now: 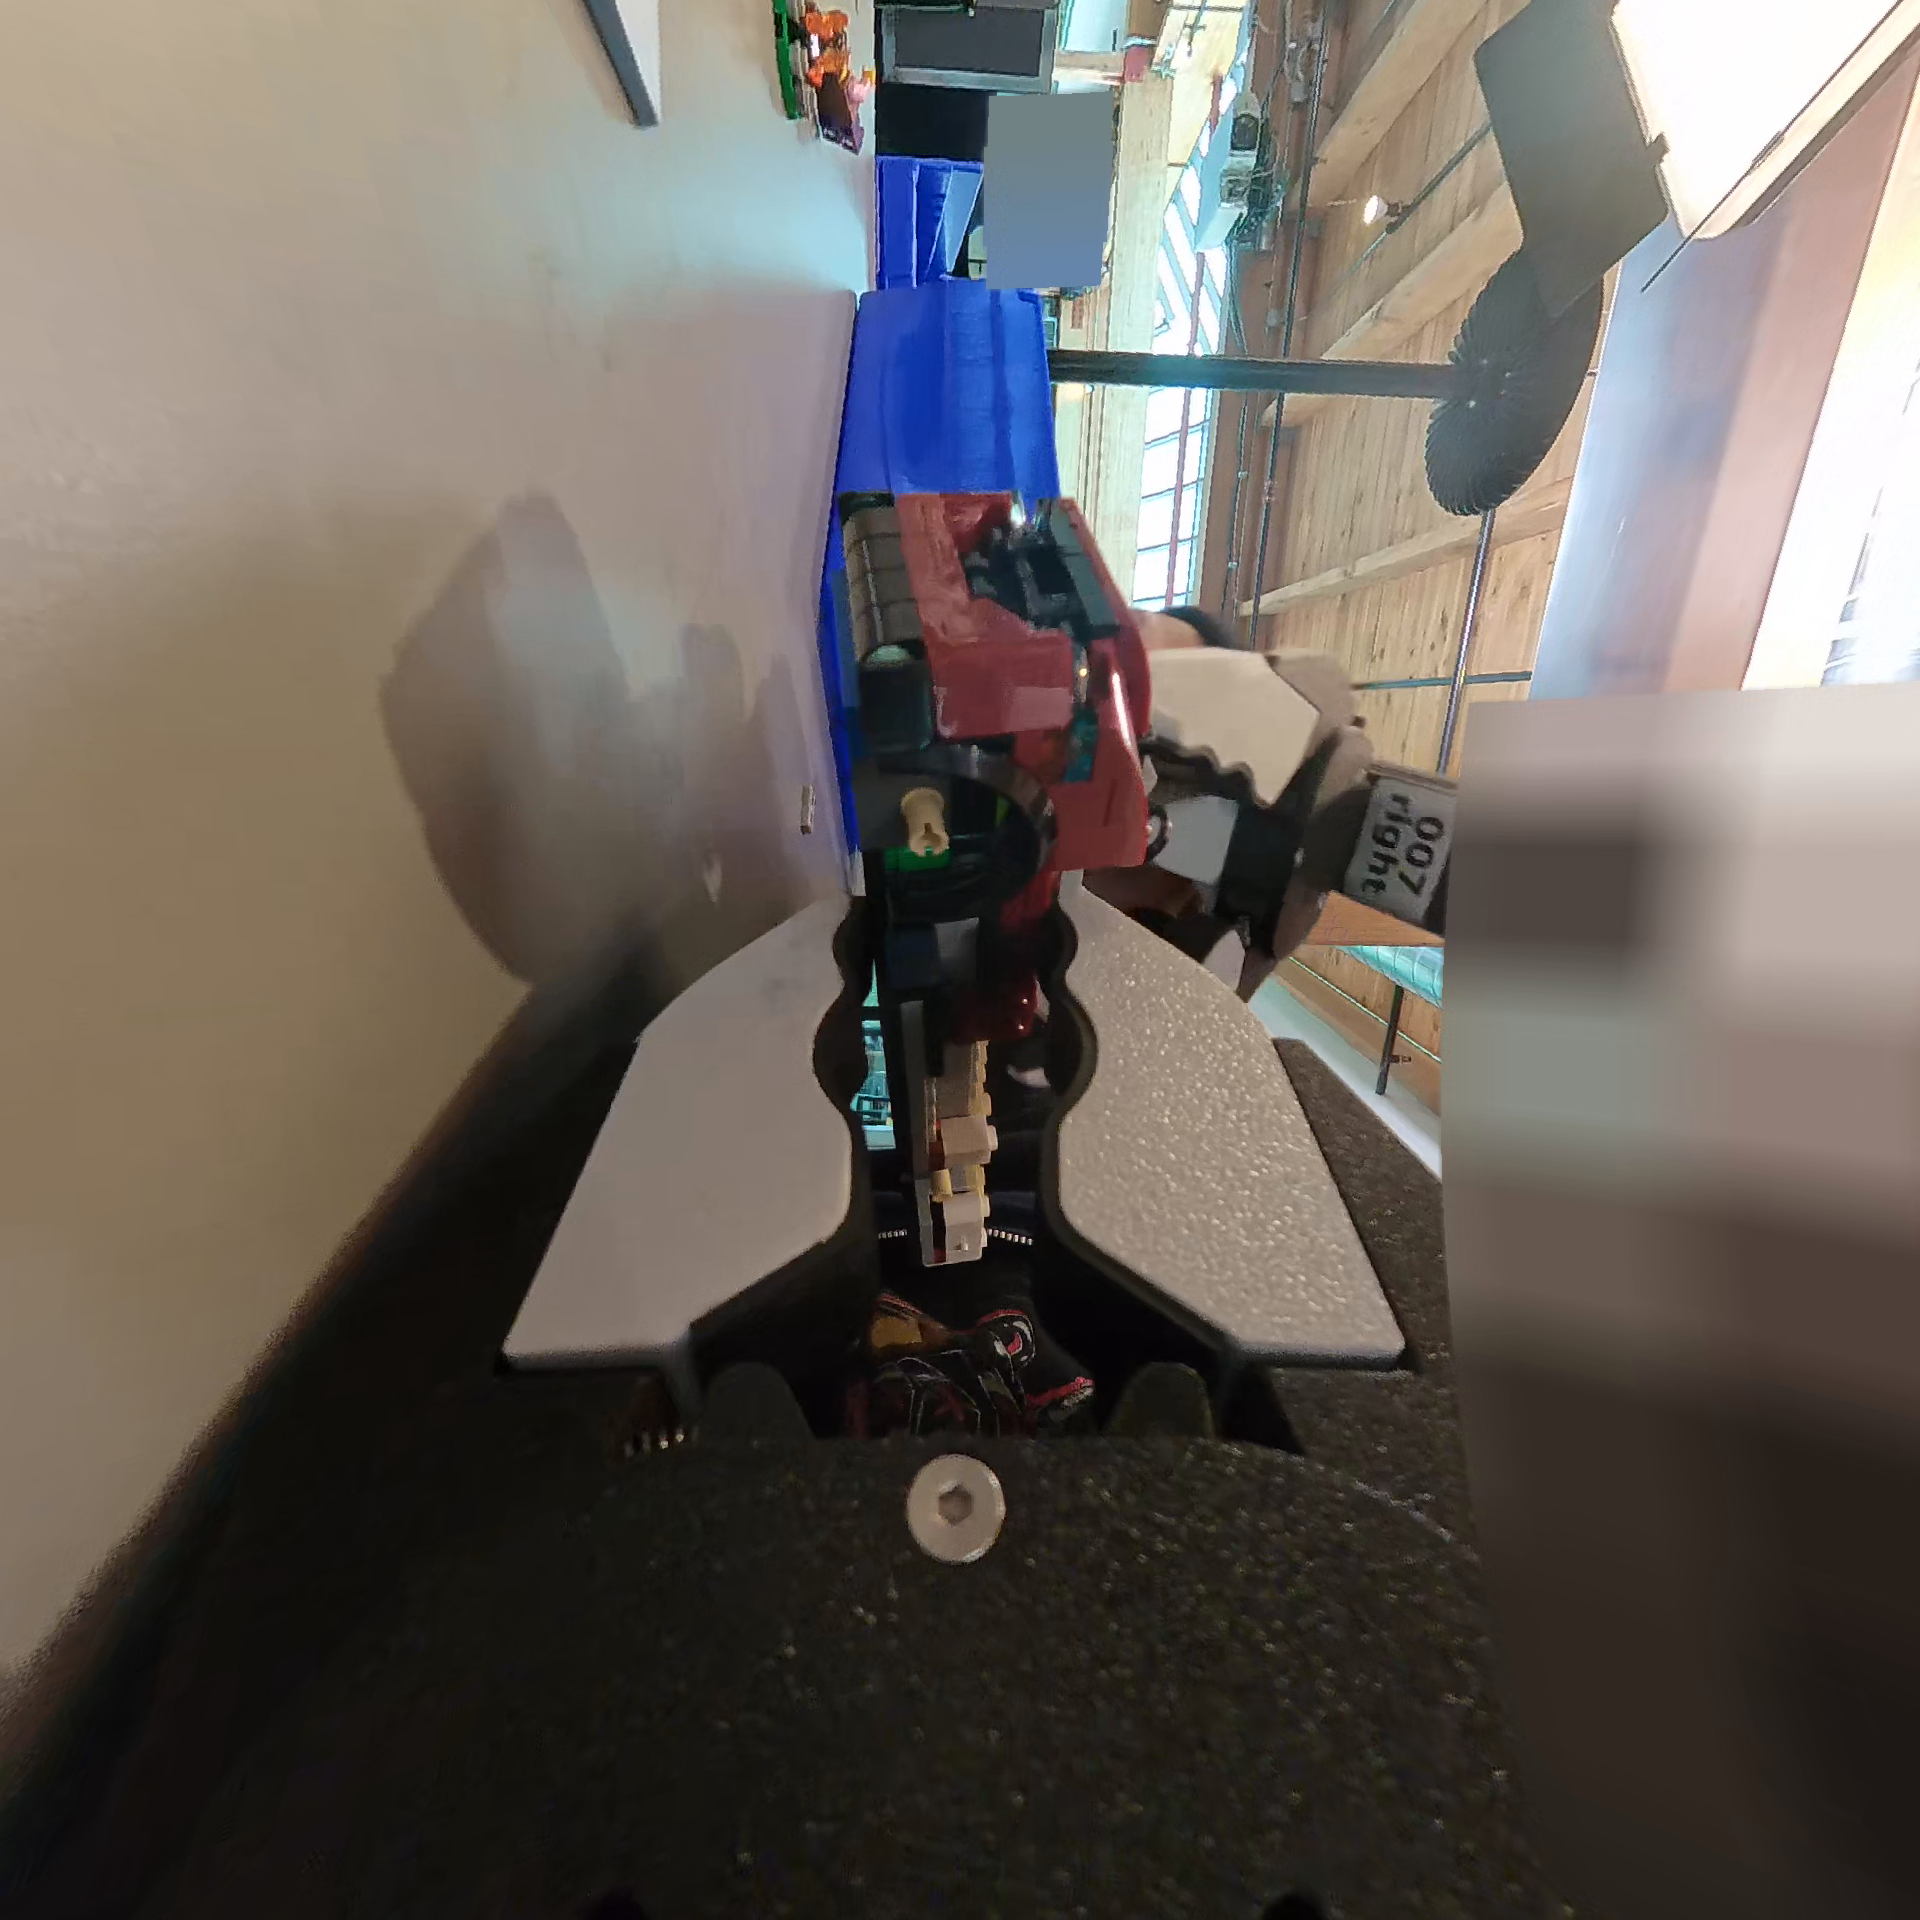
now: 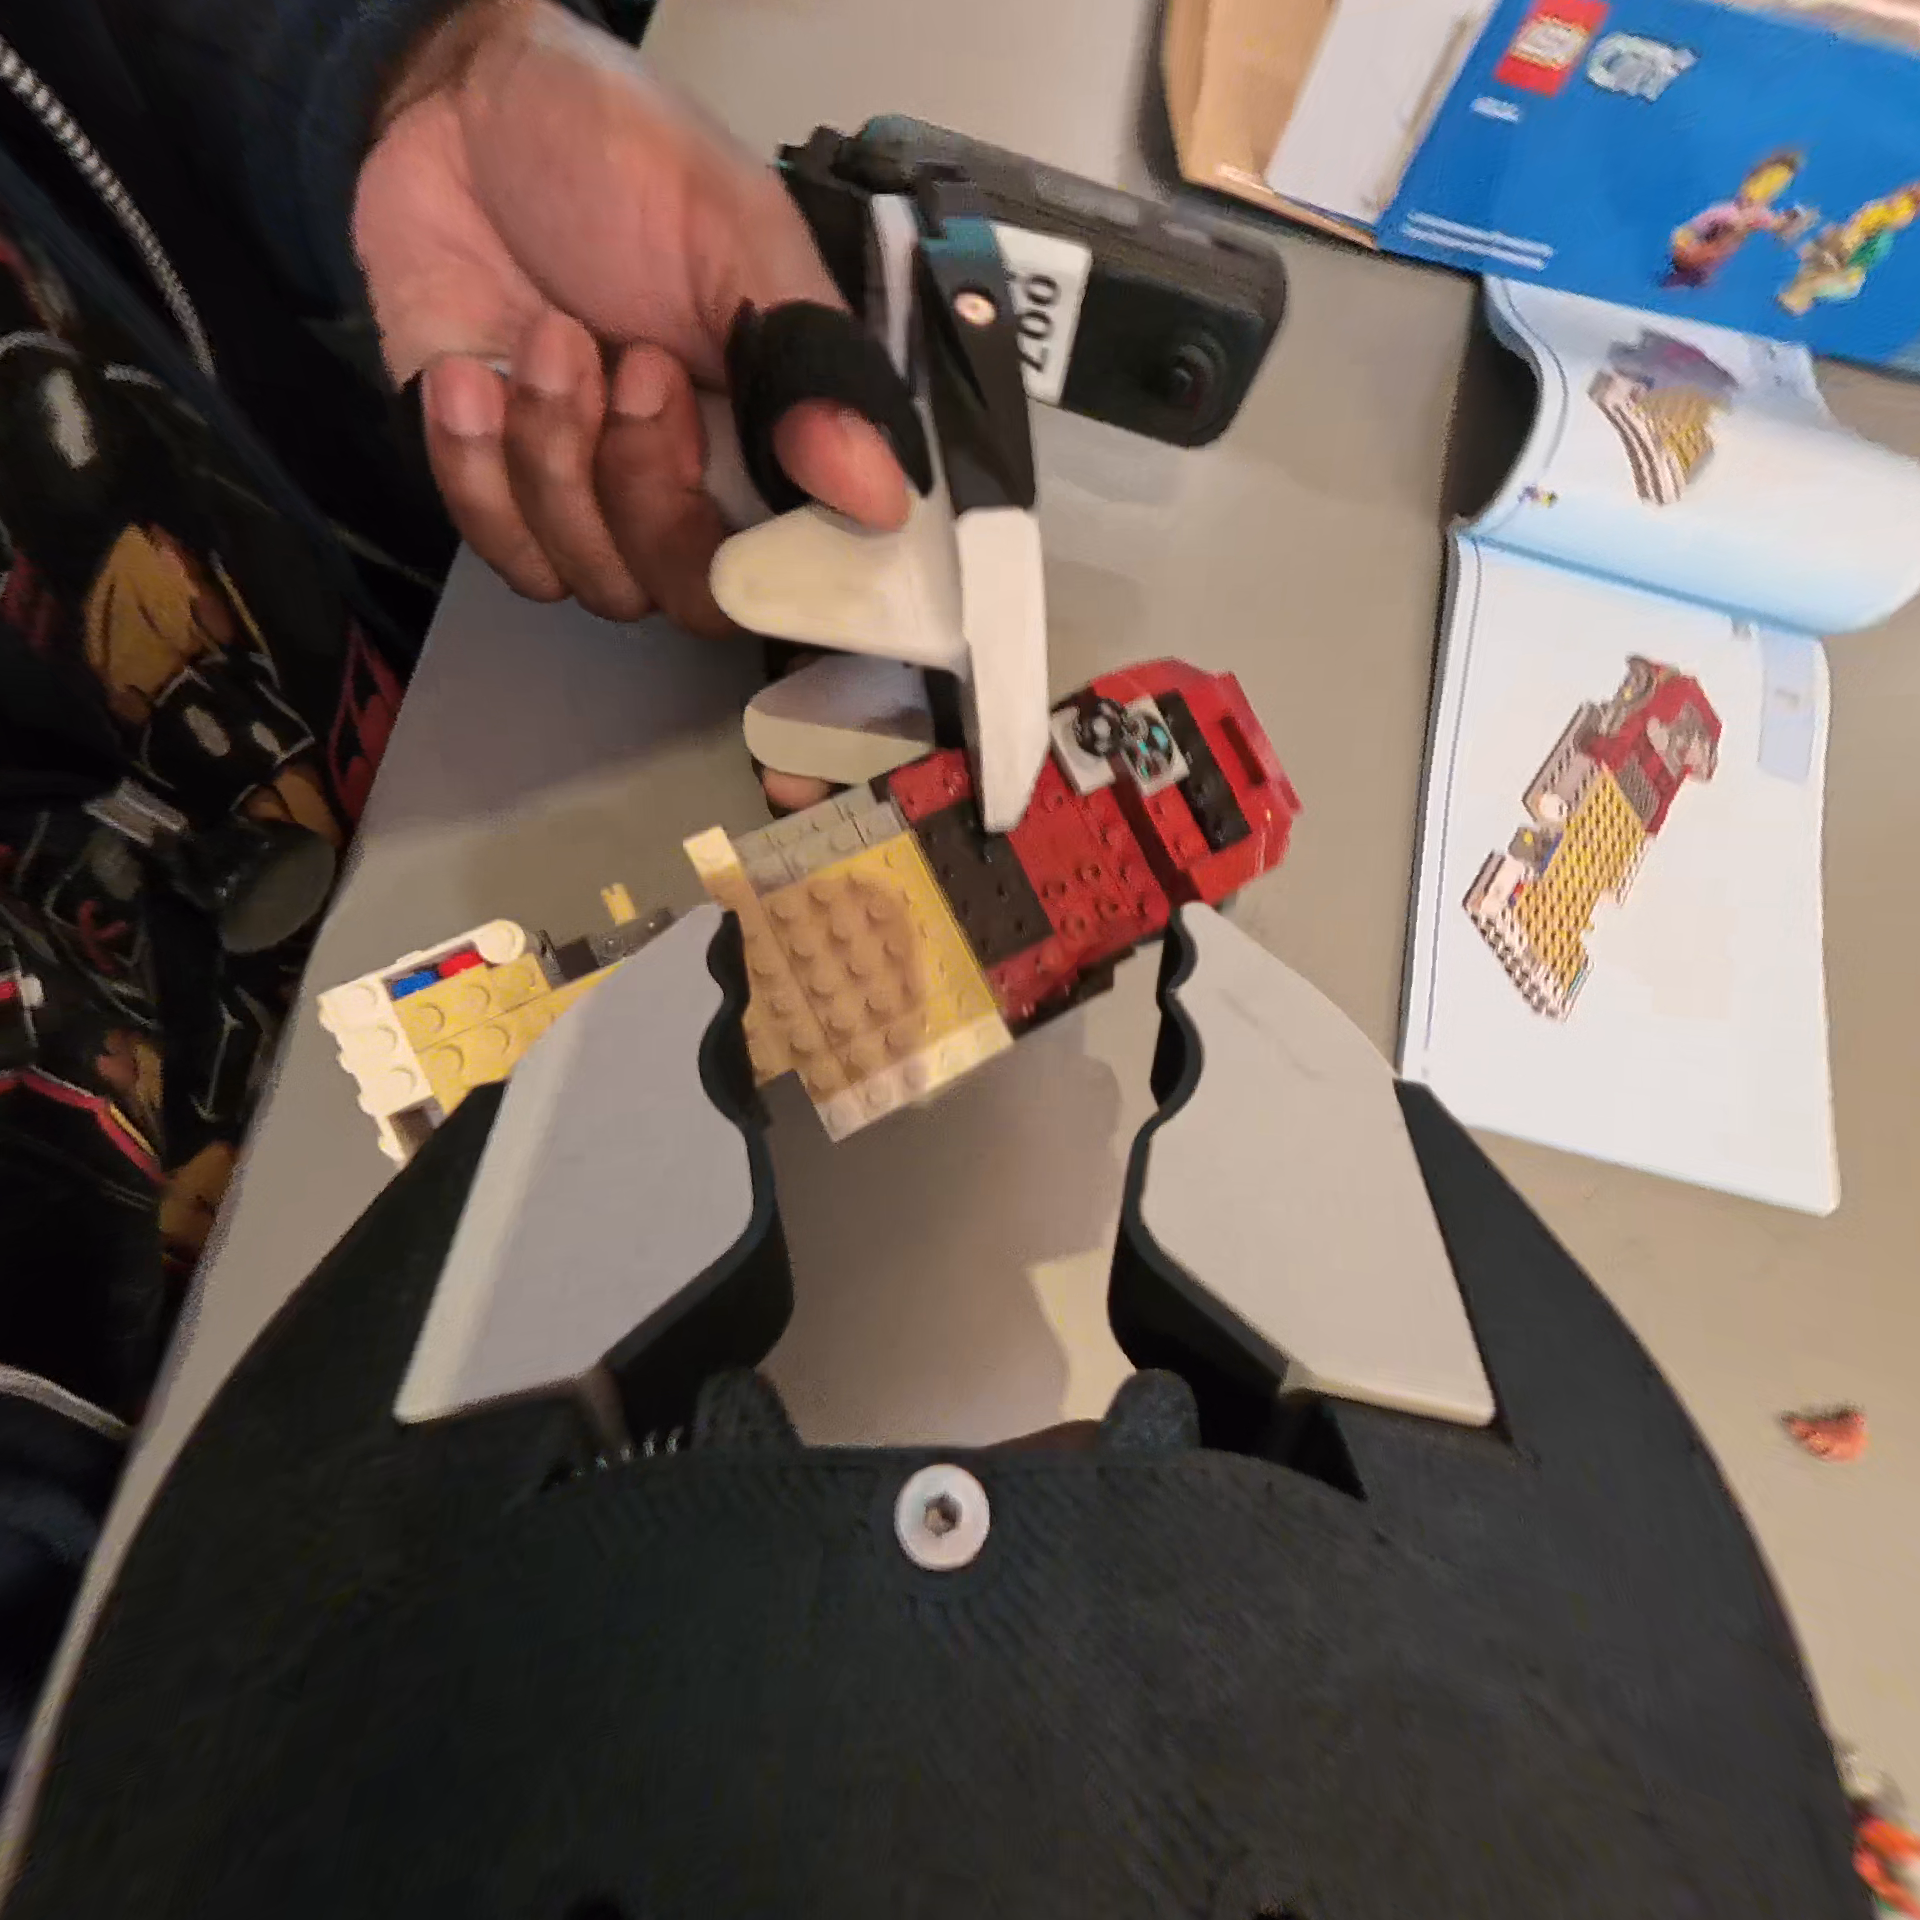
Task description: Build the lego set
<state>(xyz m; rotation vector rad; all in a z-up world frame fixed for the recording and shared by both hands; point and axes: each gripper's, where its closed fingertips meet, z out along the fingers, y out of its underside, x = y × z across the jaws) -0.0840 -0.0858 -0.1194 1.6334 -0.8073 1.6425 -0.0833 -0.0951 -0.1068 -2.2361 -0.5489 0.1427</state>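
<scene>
A brick-built truck with a red cab [image 2: 1132, 831] and a tan and yellow bed [image 2: 862, 966] hangs just above the grey table [image 2: 1299, 499]. My left gripper [image 2: 914, 758] comes down from above and is shut on the truck behind the cab. In the left wrist view, the truck [image 1: 987, 665] sits pinched between my left gripper's [image 1: 961, 925] pads. My right gripper [image 2: 951, 935] is open. The tan bed lies between its fingers, close to the left pad, with a clear gap to the right pad. The right gripper also shows in the left wrist view [image 1: 1216, 790], by the cab.
A yellow and white brick assembly [image 2: 436, 1018] lies left of the truck. An open instruction booklet [image 2: 1621, 883], a blue box [image 2: 1662, 156] and a brown bag [image 2: 1236, 94] lie to the right and behind. Blue bins [image 1: 945, 416] stand beyond. A person's hand [image 2: 582, 312] holds the left gripper. My left and right fingertips are right by each other.
</scene>
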